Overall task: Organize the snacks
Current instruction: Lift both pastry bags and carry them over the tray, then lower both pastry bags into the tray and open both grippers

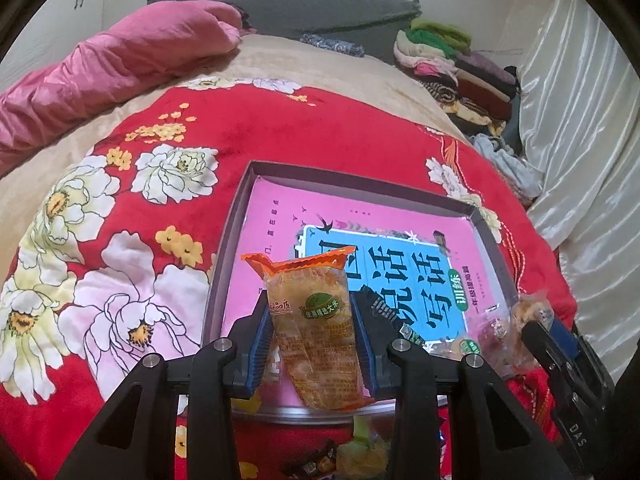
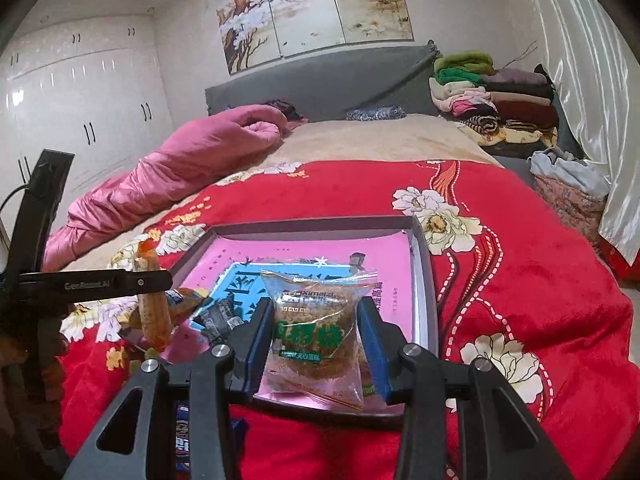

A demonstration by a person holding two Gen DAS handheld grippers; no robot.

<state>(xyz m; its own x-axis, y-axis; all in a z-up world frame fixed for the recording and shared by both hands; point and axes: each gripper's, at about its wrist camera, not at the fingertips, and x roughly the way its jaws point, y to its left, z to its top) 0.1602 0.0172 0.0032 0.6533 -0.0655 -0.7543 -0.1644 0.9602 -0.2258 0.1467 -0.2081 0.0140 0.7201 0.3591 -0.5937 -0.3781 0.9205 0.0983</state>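
In the left wrist view my left gripper [image 1: 310, 312] is shut on an orange-topped rice snack packet [image 1: 312, 332], held upright above the near left part of a shallow grey box [image 1: 236, 220]. A pink and blue book cover [image 1: 360, 220] lines the box. In the right wrist view my right gripper [image 2: 316, 312] is shut on a clear packet with a round cake and green lettering [image 2: 316, 340], above the box's [image 2: 424, 280] near edge. Each gripper also shows in the other view: the right gripper [image 1: 548, 330] at the box's near right corner, the left gripper [image 2: 154, 280] at the box's left side.
The box lies on a red flowered blanket [image 1: 120, 200]. A few small packets [image 2: 216, 316] lie in its near left corner. Loose snacks [image 1: 360, 452] lie on the blanket in front of it. A pink quilt [image 2: 168, 176] lies at the left, folded clothes [image 2: 496, 104] at the back right.
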